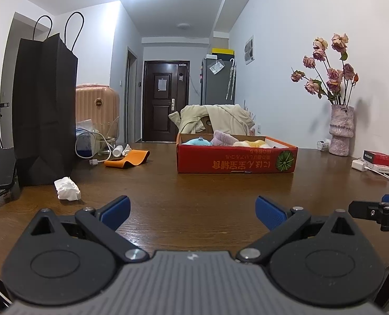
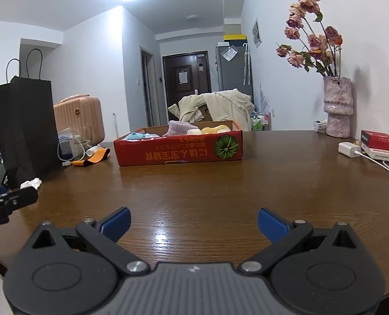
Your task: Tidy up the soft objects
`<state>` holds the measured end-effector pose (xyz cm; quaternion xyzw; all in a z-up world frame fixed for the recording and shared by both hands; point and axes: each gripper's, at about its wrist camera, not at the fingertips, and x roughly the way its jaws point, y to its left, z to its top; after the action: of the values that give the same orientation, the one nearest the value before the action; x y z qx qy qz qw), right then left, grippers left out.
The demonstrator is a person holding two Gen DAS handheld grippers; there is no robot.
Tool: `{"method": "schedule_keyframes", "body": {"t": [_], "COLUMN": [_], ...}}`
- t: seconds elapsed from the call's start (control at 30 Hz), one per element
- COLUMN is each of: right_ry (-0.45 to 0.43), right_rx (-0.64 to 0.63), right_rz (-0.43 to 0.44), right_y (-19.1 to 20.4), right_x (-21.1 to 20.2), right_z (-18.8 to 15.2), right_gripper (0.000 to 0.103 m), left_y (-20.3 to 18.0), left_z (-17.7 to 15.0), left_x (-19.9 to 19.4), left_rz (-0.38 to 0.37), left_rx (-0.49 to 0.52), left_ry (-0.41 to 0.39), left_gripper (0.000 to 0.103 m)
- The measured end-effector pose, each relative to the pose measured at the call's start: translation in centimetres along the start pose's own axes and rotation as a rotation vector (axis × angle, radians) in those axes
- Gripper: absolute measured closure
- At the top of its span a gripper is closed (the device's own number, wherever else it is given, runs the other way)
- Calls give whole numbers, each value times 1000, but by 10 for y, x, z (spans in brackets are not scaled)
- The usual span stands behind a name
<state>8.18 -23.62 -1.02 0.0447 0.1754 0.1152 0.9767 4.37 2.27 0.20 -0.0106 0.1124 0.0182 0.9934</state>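
A shallow red cardboard box [image 1: 236, 158] [image 2: 178, 152] stands mid-table and holds soft things: a light blue plush [image 1: 197, 141] [image 2: 135, 135], a pink knitted piece [image 1: 224, 137] [image 2: 181, 128], a white piece [image 2: 194, 131] and a yellow sponge [image 1: 257, 143] [image 2: 216, 129]. My left gripper [image 1: 193, 214] hovers open and empty over the near table, well short of the box. To its right, my right gripper [image 2: 194, 224] is likewise open with nothing between its blue pads. A crumpled white tissue [image 1: 67, 189] [image 2: 31, 183] lies by the black bag.
A tall black paper bag [image 1: 44, 110] [image 2: 26, 128] stands at the left, with a phone stand [image 1: 0, 169], cables, small bottles and an orange strap [image 1: 128, 158] nearby. A vase of dried roses [image 1: 340, 128] [image 2: 337, 107], chargers and small red boxes [image 2: 378, 140] sit at the right.
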Motion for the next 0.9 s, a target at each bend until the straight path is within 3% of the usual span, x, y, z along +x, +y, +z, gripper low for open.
{"method": "schedule_keyframes", "body": {"t": [0.9], "right_ry": [20], "right_rx": [15], "right_rz": [-1], "right_y": [-2], "right_x": [5], "right_z": [-1], "right_gripper": [0], "left_y": [-1], "left_z": [-3], "left_x": [2], "left_rz": [5], "left_rx": [-4], "left_ry": [10], "left_gripper": [0]}}
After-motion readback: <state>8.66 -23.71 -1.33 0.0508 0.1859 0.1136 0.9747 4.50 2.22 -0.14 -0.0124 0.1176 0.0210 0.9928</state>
